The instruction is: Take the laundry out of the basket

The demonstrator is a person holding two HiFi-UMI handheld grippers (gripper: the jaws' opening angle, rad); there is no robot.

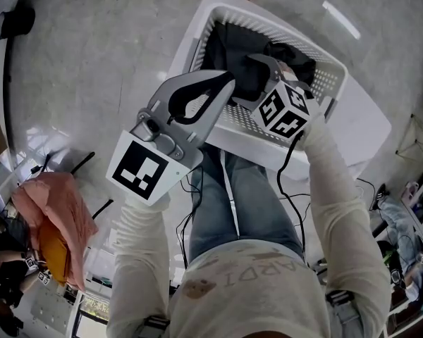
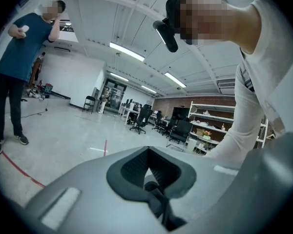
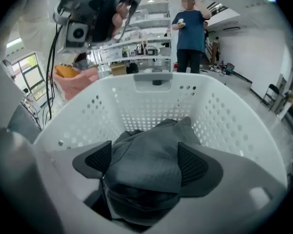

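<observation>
Dark laundry [image 3: 151,130] heaped in the white perforated basket [image 3: 224,116], bulging up between the wide-apart jaws of the right gripper [image 3: 145,161], pads flanking the cloth without squeezing it, left gripper [image 2: 148,152] alongside, tip over the basket's edge, jaws together, empty.

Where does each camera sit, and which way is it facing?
Head view: on the person's head, steeply down at the basket; sleeves, jeans, left gripper, right gripper show.
Left gripper view: on that gripper, roughly level across the room; shut empty jaws, a sleeve.
Right gripper view: on that gripper, down into the basket; open jaws flank dark laundry.
Shared: head and right gripper views both show basket and laundry.
</observation>
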